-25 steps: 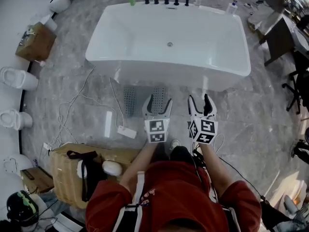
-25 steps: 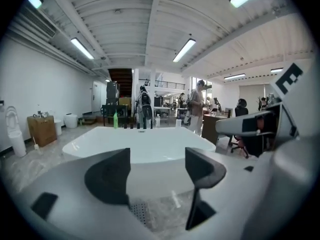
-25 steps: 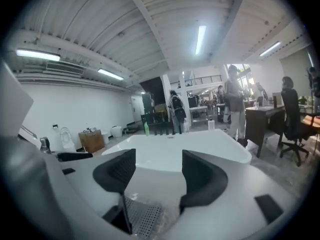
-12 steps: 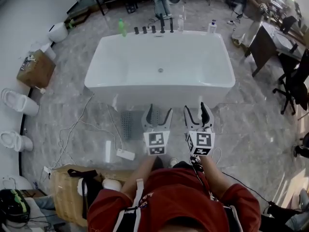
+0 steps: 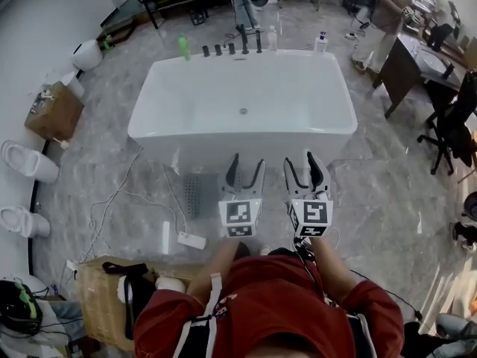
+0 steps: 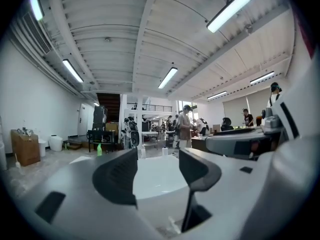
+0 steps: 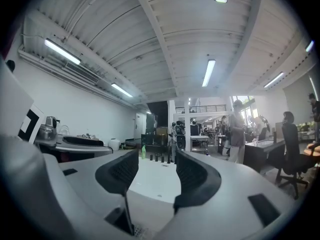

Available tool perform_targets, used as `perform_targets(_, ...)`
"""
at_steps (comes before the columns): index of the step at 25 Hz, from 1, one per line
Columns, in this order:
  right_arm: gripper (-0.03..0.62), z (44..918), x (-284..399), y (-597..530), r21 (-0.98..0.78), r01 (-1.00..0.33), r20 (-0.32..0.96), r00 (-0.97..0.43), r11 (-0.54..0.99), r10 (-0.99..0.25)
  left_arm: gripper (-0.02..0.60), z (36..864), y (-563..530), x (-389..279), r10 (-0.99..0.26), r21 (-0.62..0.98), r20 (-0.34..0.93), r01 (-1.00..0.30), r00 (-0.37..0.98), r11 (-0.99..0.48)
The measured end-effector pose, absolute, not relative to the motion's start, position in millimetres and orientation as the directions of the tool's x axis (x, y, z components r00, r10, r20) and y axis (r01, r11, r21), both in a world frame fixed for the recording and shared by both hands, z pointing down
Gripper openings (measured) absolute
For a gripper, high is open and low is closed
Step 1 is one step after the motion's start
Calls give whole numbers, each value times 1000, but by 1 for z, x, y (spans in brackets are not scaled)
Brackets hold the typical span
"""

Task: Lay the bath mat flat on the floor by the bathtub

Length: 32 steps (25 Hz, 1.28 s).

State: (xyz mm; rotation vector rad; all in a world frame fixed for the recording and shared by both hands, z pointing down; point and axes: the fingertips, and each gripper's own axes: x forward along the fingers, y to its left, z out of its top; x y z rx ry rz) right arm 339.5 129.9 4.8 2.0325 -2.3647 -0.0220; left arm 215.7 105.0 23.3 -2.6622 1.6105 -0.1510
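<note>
The grey bath mat [image 5: 192, 195] lies flat on the stone floor in front of the white bathtub [image 5: 242, 103]; only its left strip shows, the rest is hidden behind my left gripper. In the head view my left gripper [image 5: 247, 162] and right gripper [image 5: 302, 161] are held side by side above the floor, pointing at the tub's near wall. Both pairs of jaws are closing, with nothing between them. The left gripper [image 6: 157, 169] and right gripper [image 7: 156, 171] views look level across the tub's rim into the room.
A wicker basket [image 5: 104, 289] stands at my lower left, with a white box [image 5: 191, 240] and loose cables [image 5: 112, 196] on the floor beside it. Toilets [image 5: 26, 160] line the left wall. Bottles, one green [image 5: 182, 48], stand on the tub's far rim. A person [image 5: 387, 6] stands at a desk far right.
The head view has tipped up to show more of the room beyond the tub. Both grippers have stayed side by side before the tub, and the left one now covers more of the mat.
</note>
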Motion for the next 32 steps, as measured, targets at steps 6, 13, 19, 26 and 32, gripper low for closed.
perform_targets(6,190,-8,332,127,37,-986,-24,-165,164,-986,196,10,111,219,-874,-95,51,-869,483,-486)
perform_targets(13,75,-6,328,125,9,-982,-8,-187,187,-982,79,3,113,218,-884,-83,42,-880,466,-468)
perform_targets(19,12,-11,319,120,-36,-980,4,-198,198,-980,14,-4,112,205,-882,-52,17,-880,471,-471)
perform_targets(26,11,-7,318,121,-11,-981,17,-193,192,-981,14,-2,114,205,-877,-30,21,-877,480,-480)
perform_targets(32,12,-6,322,121,-11,-984,19,-176,176,-984,14,-4,115,204,-882,-40,19,-881,471,-471)
